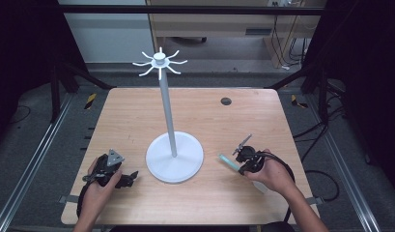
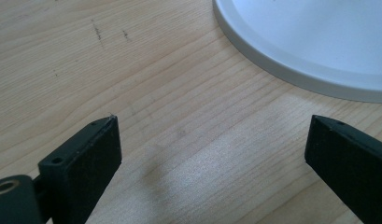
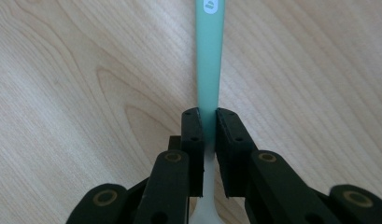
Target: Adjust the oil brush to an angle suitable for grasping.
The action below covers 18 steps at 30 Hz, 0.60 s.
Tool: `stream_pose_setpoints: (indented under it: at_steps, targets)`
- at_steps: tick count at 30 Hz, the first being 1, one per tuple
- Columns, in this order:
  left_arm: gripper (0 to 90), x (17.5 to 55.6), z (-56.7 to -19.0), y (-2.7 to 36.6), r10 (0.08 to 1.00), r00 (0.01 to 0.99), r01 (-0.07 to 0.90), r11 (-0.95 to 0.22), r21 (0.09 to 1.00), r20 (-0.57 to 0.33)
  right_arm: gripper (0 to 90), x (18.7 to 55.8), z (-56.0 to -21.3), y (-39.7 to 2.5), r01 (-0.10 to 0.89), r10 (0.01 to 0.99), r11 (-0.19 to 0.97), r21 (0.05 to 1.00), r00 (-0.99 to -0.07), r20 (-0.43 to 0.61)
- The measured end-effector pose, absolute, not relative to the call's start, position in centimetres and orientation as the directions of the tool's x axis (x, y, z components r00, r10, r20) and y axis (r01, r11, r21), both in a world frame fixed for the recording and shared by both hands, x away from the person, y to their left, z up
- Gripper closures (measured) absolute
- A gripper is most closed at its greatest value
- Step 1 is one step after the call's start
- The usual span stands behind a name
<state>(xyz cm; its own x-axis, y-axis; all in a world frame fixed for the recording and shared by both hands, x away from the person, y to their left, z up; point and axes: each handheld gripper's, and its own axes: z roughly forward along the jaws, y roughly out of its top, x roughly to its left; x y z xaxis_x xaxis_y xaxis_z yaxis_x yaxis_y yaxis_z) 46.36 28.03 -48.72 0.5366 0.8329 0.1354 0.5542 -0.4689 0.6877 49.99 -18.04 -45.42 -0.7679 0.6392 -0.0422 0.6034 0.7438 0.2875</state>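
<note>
- Already, a mint-green toothbrush (image 3: 209, 56) is clamped by its handle in the right gripper (image 1: 236, 162), lower right of the high view.
- Open and empty, the left gripper (image 1: 130, 178) is seen lower left.
- Hanging on the white rack (image 1: 160, 63) is judged undone.

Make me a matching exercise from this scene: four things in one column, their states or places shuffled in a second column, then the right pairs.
Things
1. left hand-held gripper
2. right hand-held gripper
3. green utensil handle
4. white stand

States or places
A. shut on a slim handle
B. upright at the middle of the table, hooks on top
C. open, nothing between its jaws
D. clamped, sticking out ahead of the jaws

Pairs: 1-C, 2-A, 3-D, 4-B
</note>
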Motion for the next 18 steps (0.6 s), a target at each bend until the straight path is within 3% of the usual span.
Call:
stream_pose_setpoints:
  at_steps: [18]
  targets:
    - [3.4, 46.3, -48.7, 28.1, 0.836, 0.533, 0.554, -0.464, 0.691, 0.135, 82.3, 50.1, -41.2, -19.5, 0.602, 0.689, 0.677, 0.424, -0.72, -0.077]
